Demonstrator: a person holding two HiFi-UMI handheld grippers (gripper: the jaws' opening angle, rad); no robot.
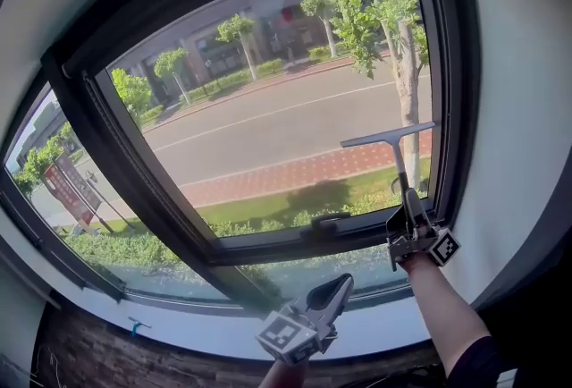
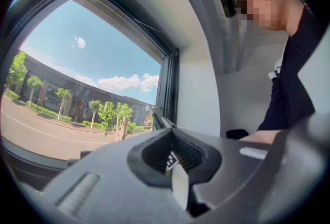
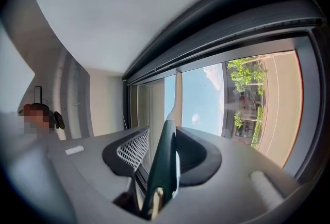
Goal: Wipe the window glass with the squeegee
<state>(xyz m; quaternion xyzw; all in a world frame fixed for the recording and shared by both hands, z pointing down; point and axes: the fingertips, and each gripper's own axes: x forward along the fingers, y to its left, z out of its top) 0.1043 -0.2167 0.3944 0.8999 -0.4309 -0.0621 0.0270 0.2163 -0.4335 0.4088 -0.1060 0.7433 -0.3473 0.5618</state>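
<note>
The right tool (image 1: 413, 239) was closed firmly on the dark green handle of the squeegee (image 1: 399, 164). Its own view showed the handle (image 3: 164, 163) wedged between the two jaws and running straight out along them. From that grip the squeegee's long axis rose almost vertically, and its blade (image 1: 387, 136) sat crosswise at the top, slightly tilted. The blade lay over the lower right part of the window glass (image 1: 268, 118), close to the right side of the window frame (image 1: 447, 91). Whether its edge was actually pressed on the pane could not be told from these views. The left tool (image 1: 332, 295) hung lower, in front of the sill (image 1: 179, 324) and well apart from the squeegee. Its jaws were together with nothing between them (image 2: 172, 158), so it had no part in the wipe. Most of the pane lay to the left of the blade and above it, while only a short strip remained below it down to the latch handle (image 1: 326, 221). The next stroke therefore probably called for the right arm alone. It would likely reach up and leftward to set the blade higher, keeping the blade level and flat to the glass.
</note>
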